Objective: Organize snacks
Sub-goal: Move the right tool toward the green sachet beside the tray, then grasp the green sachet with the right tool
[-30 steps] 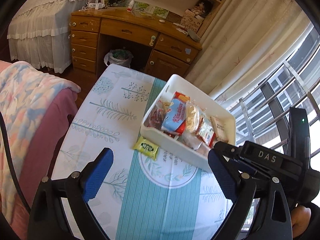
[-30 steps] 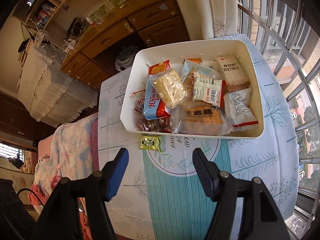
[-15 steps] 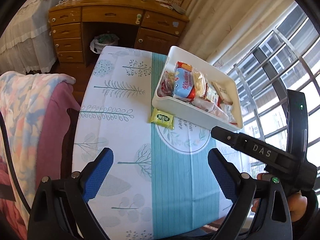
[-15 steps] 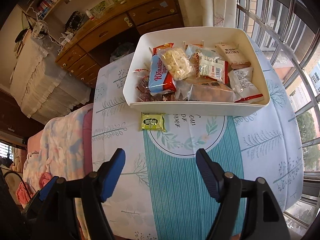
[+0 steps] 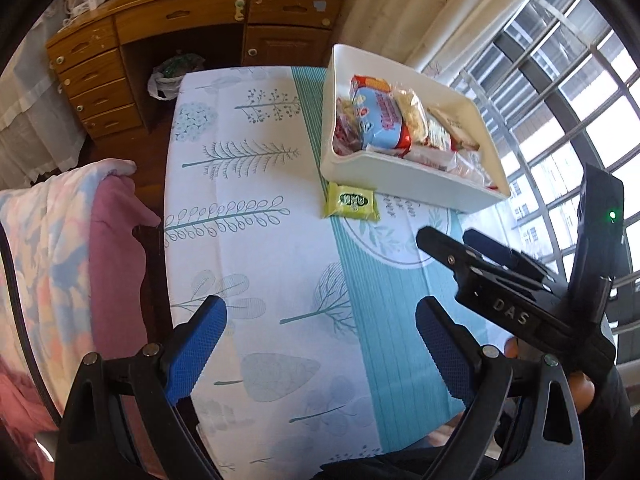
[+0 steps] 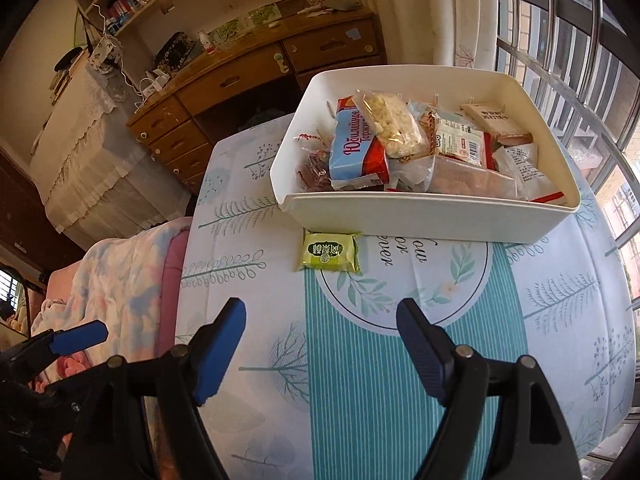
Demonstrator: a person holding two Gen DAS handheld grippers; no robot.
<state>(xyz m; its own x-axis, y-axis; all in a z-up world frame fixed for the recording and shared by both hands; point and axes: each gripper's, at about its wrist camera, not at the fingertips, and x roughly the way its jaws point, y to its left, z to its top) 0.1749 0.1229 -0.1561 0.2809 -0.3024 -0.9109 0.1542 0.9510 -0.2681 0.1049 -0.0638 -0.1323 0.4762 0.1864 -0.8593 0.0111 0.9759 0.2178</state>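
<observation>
Right wrist view: green packet [image 6: 329,251] lay ahead, slightly left of right gripper [image 6: 320,354], long axis crosswise, touching bin [image 6: 432,216]; both grippers spread apart, empty; right nearer.

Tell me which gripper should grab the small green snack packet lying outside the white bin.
Probably the right gripper: it is open and the small green snack packet lies almost straight ahead. From the left gripper, also open, it sits farther off.

Bin [image 6: 424,216] on table [image 6: 360,380], snacks [image 6: 360,148] piled in bin, packet [image 6: 330,252] on table just before bin, desk [image 6: 248,76] behind table, blanket [image 6: 120,276] left of table.
</observation>
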